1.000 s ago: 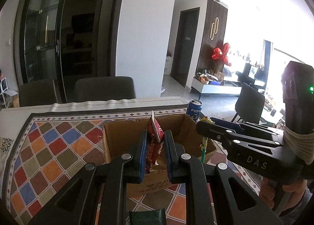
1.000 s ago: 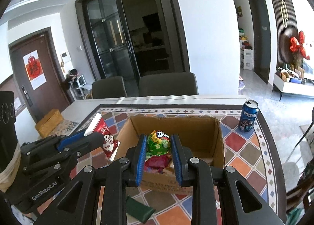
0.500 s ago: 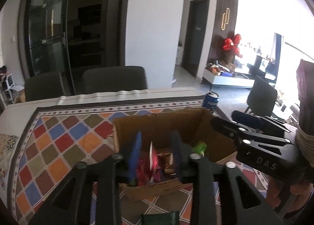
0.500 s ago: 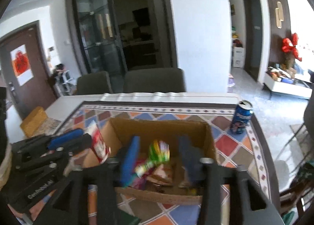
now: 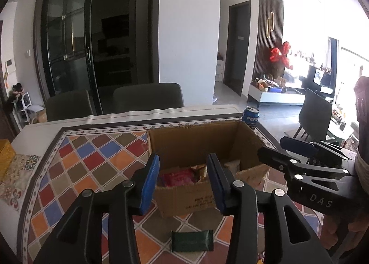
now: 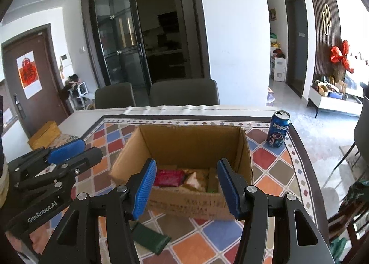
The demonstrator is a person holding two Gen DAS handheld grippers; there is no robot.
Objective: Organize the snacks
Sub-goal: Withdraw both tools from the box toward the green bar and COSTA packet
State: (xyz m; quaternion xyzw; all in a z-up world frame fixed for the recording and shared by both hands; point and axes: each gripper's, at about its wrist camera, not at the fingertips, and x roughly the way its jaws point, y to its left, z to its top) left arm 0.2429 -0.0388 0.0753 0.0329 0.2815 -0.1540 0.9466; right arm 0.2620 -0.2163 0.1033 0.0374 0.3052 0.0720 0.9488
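Observation:
An open cardboard box stands on the patterned tablecloth and holds several snack packets, among them a red packet. My left gripper hovers over the box's near wall; its jaws are opening and nothing is between them. My right gripper hangs over the box too, open and holding nothing. A dark green packet lies flat on the cloth in front of the box. Each gripper shows at the edge of the other's view.
A blue Pepsi can stands beyond the box's far right corner near the table edge. Two dark chairs stand at the far side of the table. A yellow box sits at the far left.
Both grippers let go of their packets, a red one on the left and a green one on the right, and the jaws spread. The packets now lie in the box.

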